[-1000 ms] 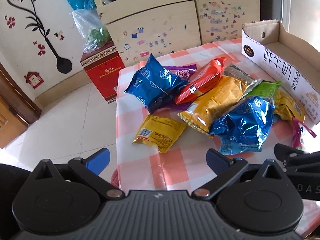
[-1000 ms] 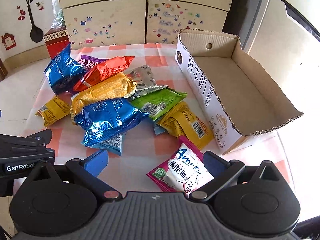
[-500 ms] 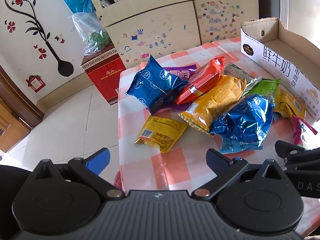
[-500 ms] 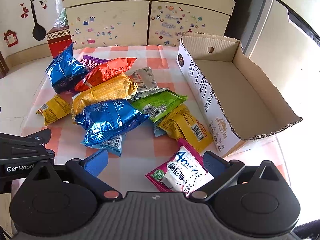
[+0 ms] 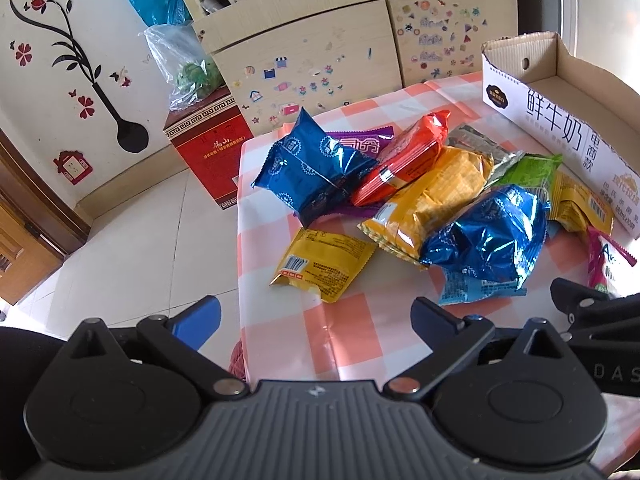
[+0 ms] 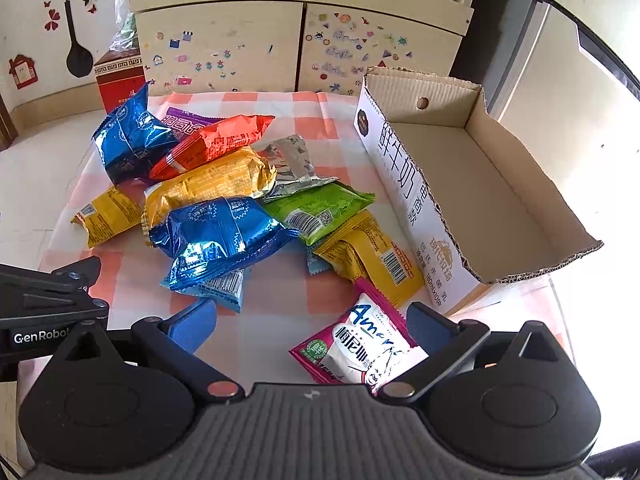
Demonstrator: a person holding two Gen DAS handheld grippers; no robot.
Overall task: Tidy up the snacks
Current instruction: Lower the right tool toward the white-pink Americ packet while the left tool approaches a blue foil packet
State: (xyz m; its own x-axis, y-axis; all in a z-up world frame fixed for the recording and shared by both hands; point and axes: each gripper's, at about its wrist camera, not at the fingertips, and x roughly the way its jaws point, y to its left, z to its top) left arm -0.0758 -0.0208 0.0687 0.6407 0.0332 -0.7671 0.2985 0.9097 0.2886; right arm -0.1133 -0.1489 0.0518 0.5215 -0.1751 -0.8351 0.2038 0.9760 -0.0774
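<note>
Both sets of jaws stand open and empty; I would close the right gripper [image 6: 312, 326] squarely across the pink-edged packet [image 6: 360, 354], then lift it into the cardboard box [image 6: 480, 172].

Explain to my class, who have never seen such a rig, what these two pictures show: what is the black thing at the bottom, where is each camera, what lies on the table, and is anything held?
There is no robot here. A person holds a handheld gripper in each hand, and each carries a camera looking forward along its two blue-tipped fingers. One picture comes from the left gripper, the other from the right gripper. Both are open and hold nothing. On the checked tablecloth lies a heap of snack packets, among them a blue packet, an orange packet and a pink-and-white packet between the right fingers. Beside the heap stands an empty cardboard box.
</note>
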